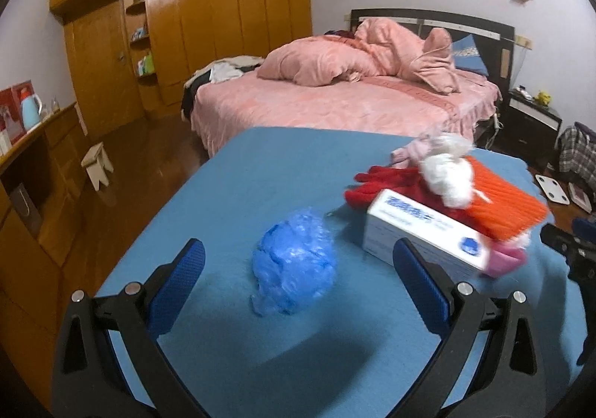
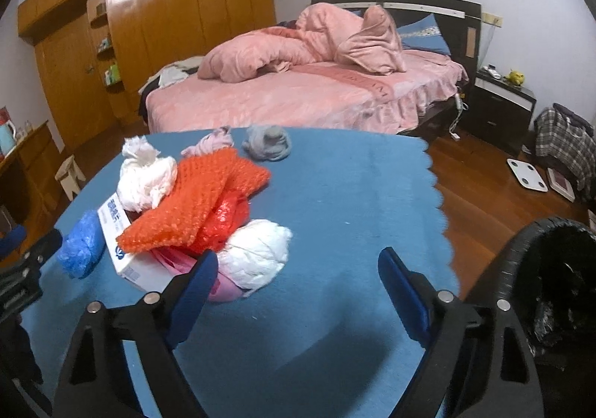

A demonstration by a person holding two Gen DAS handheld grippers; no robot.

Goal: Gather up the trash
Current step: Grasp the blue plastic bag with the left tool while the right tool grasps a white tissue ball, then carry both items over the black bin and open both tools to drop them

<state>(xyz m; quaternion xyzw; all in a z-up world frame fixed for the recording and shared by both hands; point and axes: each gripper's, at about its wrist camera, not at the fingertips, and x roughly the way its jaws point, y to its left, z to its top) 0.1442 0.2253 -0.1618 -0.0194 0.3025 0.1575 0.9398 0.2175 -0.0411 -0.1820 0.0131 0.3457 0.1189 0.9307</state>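
Note:
A blue cloth covers the table (image 1: 238, 176). On it lies a crumpled blue plastic bag (image 1: 294, 261), right in front of my left gripper (image 1: 298, 245), which is open with the bag between its fingertips, untouched. Right of it are a white box (image 1: 421, 235), red gloves (image 1: 383, 183), an orange knit (image 1: 499, 194) and a white wad (image 1: 447, 172). My right gripper (image 2: 298, 256) is open over bare cloth. A crumpled white bag (image 2: 257, 254) lies just beside its left finger (image 2: 201, 276), next to a red plastic bag (image 2: 223, 220). The blue bag (image 2: 80, 250) shows at far left.
A black lined bin (image 2: 551, 269) stands off the table's right edge. A grey wad (image 2: 266, 142) and pink cloth (image 2: 212, 142) lie at the far edge. Beyond are a pink bed (image 2: 298, 98), wooden wardrobe (image 1: 223, 27), stool (image 1: 97, 165) and floor scale (image 2: 527, 174).

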